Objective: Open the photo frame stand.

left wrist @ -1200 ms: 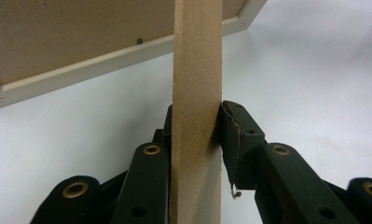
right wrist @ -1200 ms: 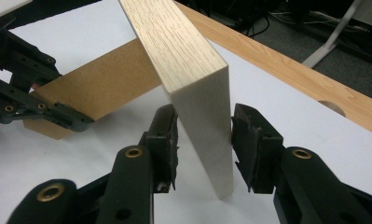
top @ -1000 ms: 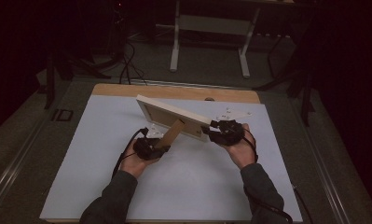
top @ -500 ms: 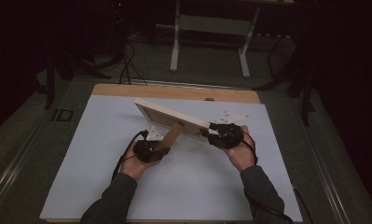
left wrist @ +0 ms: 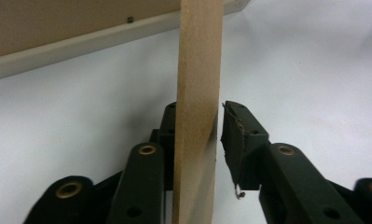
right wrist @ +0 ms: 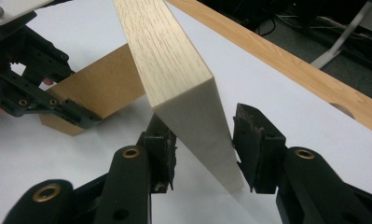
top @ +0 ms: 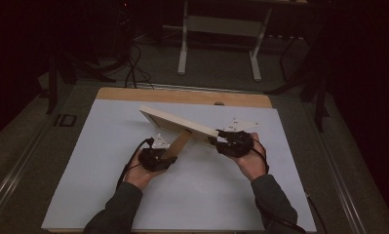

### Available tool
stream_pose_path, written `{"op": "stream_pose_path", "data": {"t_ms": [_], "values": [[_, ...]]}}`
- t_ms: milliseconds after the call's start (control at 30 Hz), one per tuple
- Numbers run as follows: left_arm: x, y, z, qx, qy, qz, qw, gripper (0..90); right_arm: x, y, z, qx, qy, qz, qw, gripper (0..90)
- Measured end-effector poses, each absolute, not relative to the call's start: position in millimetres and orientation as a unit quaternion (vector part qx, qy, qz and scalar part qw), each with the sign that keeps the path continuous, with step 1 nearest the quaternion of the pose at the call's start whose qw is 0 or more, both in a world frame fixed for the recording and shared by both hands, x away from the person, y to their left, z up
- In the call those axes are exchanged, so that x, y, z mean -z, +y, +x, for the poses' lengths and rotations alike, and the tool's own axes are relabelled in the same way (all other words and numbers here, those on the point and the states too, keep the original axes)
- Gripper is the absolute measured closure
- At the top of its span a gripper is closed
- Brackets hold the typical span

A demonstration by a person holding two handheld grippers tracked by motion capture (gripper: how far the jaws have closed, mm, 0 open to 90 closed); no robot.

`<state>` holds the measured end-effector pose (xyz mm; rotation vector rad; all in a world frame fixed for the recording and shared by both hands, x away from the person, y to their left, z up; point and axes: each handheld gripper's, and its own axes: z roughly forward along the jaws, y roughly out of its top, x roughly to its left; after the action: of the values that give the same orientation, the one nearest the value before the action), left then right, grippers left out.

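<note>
While both hands sit low over the white worktop [top: 85, 161], a picture frame [top: 175, 122] hangs tilted between them, near centre of the high view, its long edge running from about 10 o'clock down to 4 o'clock.

Left gripper [top: 155, 158], at roughly 7 o'clock from the frame, has the frame's brown stand leg [top: 176, 145] between its fingers. In the left gripper view the leg [left wrist: 197, 112] rises straight up the middle; the left-hand finger lies against it, while the right-hand finger [left wrist: 242, 144] stands just off it w/ a thin gap showing. Fingers have just been opening, leg between them, so no grip at this moment.

Right gripper [top: 226, 142], at approx 4 o'clock from the frame, takes the frame's lower end. In the right gripper view the pale wood-grain corner [right wrist: 188, 93] drops between the fingers; the left finger [right wrist: 160, 149] is touching or nearly touching its side, the right one looks a hair apart. Can't tell for sure whether they clamp it.

Same view shows the left gripper [right wrist: 74, 114] at 9 o'clock w/ the brown leg [right wrist: 104, 84] beside it. Wooden worktop edge [top: 182, 95] runs along 12 o'clock.
</note>
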<state>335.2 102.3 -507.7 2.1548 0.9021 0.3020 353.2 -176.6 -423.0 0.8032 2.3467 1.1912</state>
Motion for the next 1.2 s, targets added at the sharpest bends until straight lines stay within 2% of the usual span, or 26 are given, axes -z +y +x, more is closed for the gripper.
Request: {"op": "stream_pose_path", "data": {"t_ms": [200,433,1200], "values": [[506.1,105.5,335.5,-0.113,0.356,0.840,0.393,64.0,422.9,-176.6,353.7,-0.424,0.837,0.287,0.192,58.2],[503.7,108.4,333.6,-0.104,0.357,0.834,0.408,61.3,423.5,-176.8,354.3,-0.423,0.838,0.288,0.189,57.2],[496.3,120.0,330.8,-0.098,0.369,0.814,0.437,60.6,428.3,-178.8,355.7,-0.417,0.841,0.290,0.185,55.1]]}}
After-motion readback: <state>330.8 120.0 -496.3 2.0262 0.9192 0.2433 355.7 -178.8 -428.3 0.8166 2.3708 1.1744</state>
